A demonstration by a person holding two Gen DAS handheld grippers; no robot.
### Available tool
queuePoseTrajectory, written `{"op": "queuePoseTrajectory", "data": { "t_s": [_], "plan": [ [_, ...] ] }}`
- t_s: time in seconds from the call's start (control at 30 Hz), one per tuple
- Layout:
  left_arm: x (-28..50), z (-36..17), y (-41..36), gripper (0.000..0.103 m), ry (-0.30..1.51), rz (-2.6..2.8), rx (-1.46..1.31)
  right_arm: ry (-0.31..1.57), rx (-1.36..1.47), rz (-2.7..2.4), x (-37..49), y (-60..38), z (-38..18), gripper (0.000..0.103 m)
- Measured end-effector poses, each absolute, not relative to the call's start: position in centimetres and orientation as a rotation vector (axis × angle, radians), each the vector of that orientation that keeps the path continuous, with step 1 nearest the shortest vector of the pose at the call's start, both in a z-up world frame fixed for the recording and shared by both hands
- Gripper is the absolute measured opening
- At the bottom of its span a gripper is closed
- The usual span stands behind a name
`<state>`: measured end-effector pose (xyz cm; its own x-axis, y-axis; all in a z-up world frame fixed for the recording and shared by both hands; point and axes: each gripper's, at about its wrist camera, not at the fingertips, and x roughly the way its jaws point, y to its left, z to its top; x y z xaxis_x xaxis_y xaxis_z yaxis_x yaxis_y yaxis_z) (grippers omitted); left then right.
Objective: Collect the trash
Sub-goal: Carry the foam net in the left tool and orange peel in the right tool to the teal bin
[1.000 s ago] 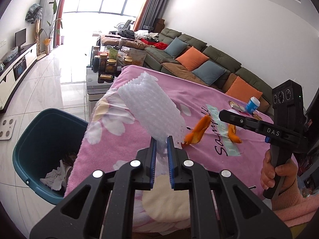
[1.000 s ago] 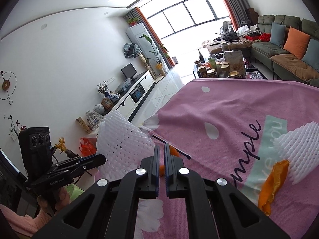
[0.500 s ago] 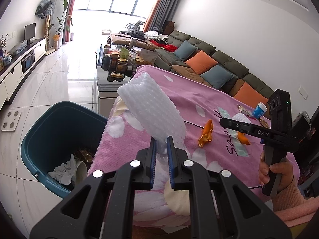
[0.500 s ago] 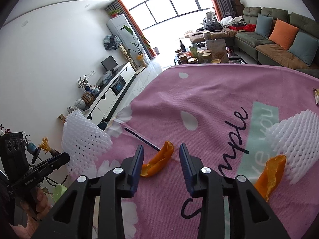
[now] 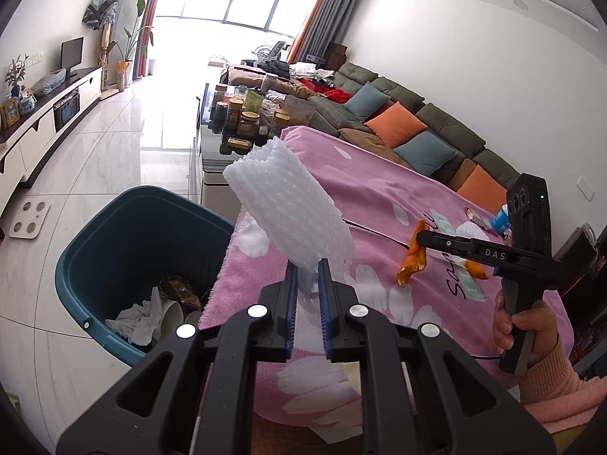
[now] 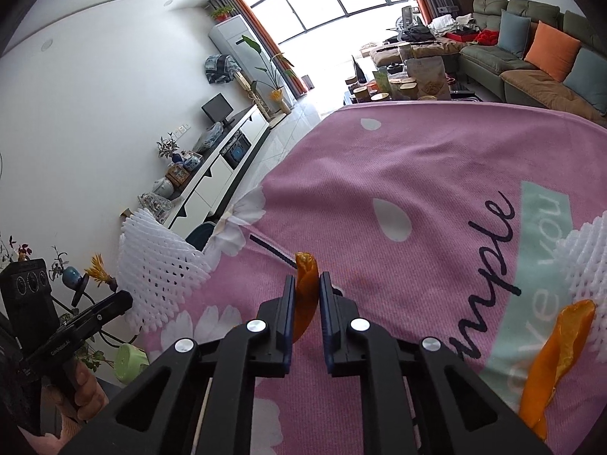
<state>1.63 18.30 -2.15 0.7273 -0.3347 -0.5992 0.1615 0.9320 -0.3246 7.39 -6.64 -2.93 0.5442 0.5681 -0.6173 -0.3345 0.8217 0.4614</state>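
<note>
The left gripper [image 5: 306,276] grasps the white foam net sleeve [image 5: 290,204] near the teal plastic bin [image 5: 125,227], while the right gripper [image 6: 306,295], fingers just closing, pinches an orange peel strip [image 6: 305,284] off the pink worktop cloth [image 6: 417,189]; next, lift and bin both.

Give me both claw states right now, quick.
Left claw: shut on the white foam net.
Right claw: jaws have just been closing, now shut on an orange peel.

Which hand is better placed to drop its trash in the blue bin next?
Left. The left gripper holds the foam net up beside the blue bin; the right gripper has just closed on orange peel mid-table.
</note>
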Motion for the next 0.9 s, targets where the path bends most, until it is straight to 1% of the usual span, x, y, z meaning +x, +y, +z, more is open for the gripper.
{"op": "queuePoseTrajectory", "data": {
  "t_s": [0.4, 0.9],
  "plan": [
    [0.4, -1.8, 21.1, 0.011, 0.674, -0.194, -0.276, 0.762, 0.263, 0.665, 7.1, -2.7, 1.1, 0.011],
    [-0.5, -1.9, 24.9, 0.011, 0.672, -0.084, -0.284, 0.749, 0.195, 0.772, 8.1, 3.9, 2.5, 0.011]
  ]
}}
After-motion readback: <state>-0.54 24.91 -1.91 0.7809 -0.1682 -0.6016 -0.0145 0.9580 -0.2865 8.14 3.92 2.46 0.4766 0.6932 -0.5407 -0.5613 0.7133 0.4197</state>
